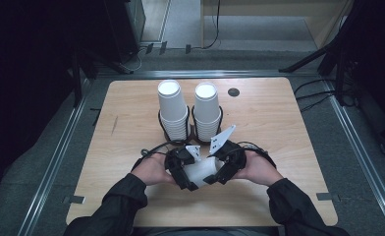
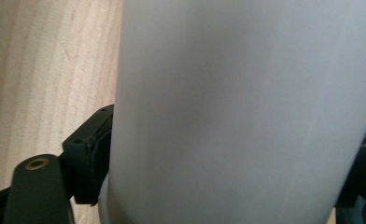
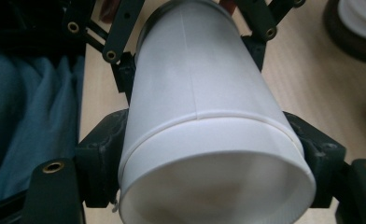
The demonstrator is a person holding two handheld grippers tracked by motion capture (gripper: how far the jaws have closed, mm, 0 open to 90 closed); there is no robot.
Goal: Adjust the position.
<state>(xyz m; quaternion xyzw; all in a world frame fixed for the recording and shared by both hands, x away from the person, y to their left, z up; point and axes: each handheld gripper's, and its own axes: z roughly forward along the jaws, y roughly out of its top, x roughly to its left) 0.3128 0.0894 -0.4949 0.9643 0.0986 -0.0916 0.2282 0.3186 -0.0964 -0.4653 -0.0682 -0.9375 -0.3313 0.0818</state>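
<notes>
Two nested white paper cups [image 3: 204, 116] are held lying on their side just above the desk [image 1: 279, 128], at its near middle. The left gripper [image 1: 183, 169] is clamped across the inner cup's body, the right gripper [image 1: 225, 164] across the outer cup's rim end, each cup pressed between that gripper's jaws. Two cup stacks [image 1: 173, 110] stand behind them.

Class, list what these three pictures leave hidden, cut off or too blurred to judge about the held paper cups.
- High view: held cups largely covered by both grippers.
- Left gripper view: cup wall close and blurred, rim cut off.
- Right gripper view: nested cups, count unclear; far end hidden by left gripper.
</notes>
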